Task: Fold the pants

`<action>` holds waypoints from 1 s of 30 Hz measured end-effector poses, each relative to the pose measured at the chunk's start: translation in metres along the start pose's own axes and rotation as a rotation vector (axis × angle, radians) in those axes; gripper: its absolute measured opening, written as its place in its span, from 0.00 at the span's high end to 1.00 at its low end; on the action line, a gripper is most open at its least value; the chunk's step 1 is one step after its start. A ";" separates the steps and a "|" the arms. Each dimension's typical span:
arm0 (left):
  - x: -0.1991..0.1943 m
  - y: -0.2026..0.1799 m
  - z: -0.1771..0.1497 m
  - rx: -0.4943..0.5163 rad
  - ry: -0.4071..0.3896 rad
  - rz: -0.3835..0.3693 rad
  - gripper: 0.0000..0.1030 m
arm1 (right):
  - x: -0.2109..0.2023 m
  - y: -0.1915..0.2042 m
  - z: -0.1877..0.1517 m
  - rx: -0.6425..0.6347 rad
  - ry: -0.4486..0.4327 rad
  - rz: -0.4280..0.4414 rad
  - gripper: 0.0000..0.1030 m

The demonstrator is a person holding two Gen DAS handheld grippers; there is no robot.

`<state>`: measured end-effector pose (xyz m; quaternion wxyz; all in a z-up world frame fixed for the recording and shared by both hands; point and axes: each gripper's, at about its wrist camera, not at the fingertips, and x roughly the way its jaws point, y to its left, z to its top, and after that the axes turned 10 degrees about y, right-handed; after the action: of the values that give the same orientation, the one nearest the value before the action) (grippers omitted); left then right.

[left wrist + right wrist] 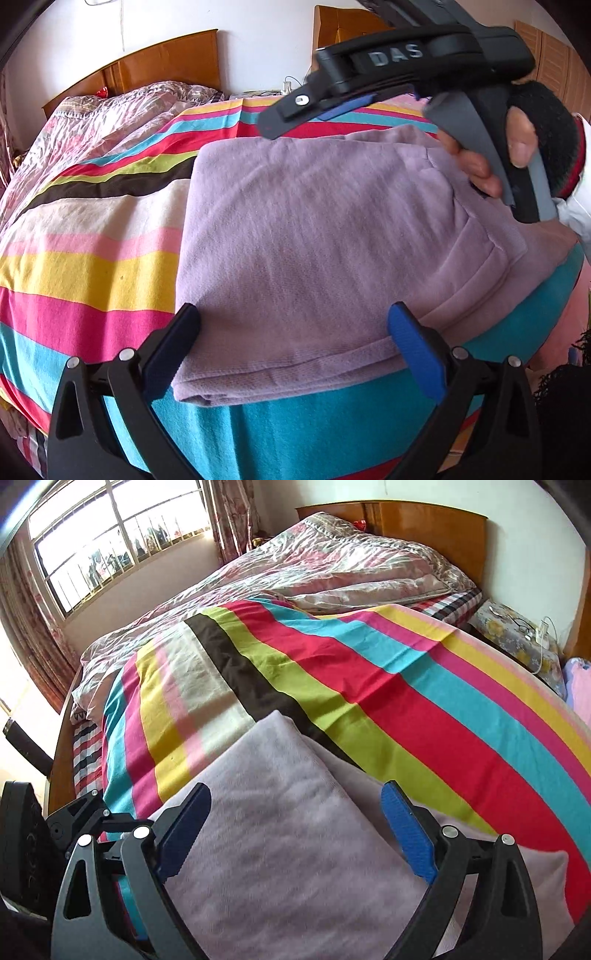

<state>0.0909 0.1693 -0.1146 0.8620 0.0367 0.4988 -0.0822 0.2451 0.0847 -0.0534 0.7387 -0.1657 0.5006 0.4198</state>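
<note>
Blue pads of the left hand-held gripper (293, 343) sit nearest the left wrist camera, jaws spread wide, holding nothing. Between and just beyond them lies the near folded edge of the lilac pants (314, 236), a thick rectangular stack, layers visible at the near corner. Pants rest flat on a striped bedsheet (85, 273), bands of teal, pink, yellow, white, brown, green, red.

Far side of the stack, upper right: the right hand-held gripper (273, 127) hovers above the pants' far edge, seen side-on; from this view I cannot tell its opening. A hand (517, 147) in a dark knit cuff grips its handle, fingers close over the cloth.

Right wrist view: that gripper's pads (406, 834) stand wide apart, nothing between them but the pants surface below. Fabric fills the near field, one folded corner reaching toward the brown stripe.

Beyond: crumpled floral quilt (332, 565), then wooden headboard (424, 520). Barred window (110, 535) at far left, patterned curtain beside it.
</note>
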 end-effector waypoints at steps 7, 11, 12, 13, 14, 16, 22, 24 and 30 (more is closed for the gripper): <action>0.001 -0.001 0.003 -0.009 0.019 0.012 0.01 | 0.062 0.009 0.049 -0.096 0.081 -0.168 0.12; 0.001 -0.001 0.002 -0.003 0.016 0.012 0.01 | 0.056 0.005 0.057 -0.052 0.037 -0.173 0.11; 0.001 0.000 0.002 -0.003 0.015 0.011 0.01 | 0.053 0.005 0.060 -0.046 0.025 -0.163 0.11; 0.002 0.000 0.002 -0.004 0.014 0.012 0.01 | 0.052 0.003 0.061 -0.037 0.019 -0.155 0.11; 0.002 0.000 0.002 -0.004 0.014 0.013 0.01 | 0.055 0.003 0.063 -0.037 0.025 -0.176 0.11; 0.001 0.000 0.001 -0.004 0.014 0.014 0.01 | 0.067 0.004 0.068 -0.064 0.055 -0.252 0.11; 0.000 -0.002 0.000 -0.011 0.019 0.022 0.01 | 0.067 -0.013 0.077 0.027 -0.010 -0.284 0.11; -0.001 -0.004 -0.002 -0.010 0.020 0.024 0.01 | 0.044 -0.020 0.075 0.091 -0.063 -0.235 0.11; -0.002 -0.006 -0.003 -0.010 0.021 0.028 0.01 | -0.029 0.004 0.003 0.000 -0.087 -0.151 0.10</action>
<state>0.0865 0.1639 -0.1141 0.8579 0.0403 0.5078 -0.0673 0.2399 0.0762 -0.0260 0.7893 -0.1847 0.4541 0.3697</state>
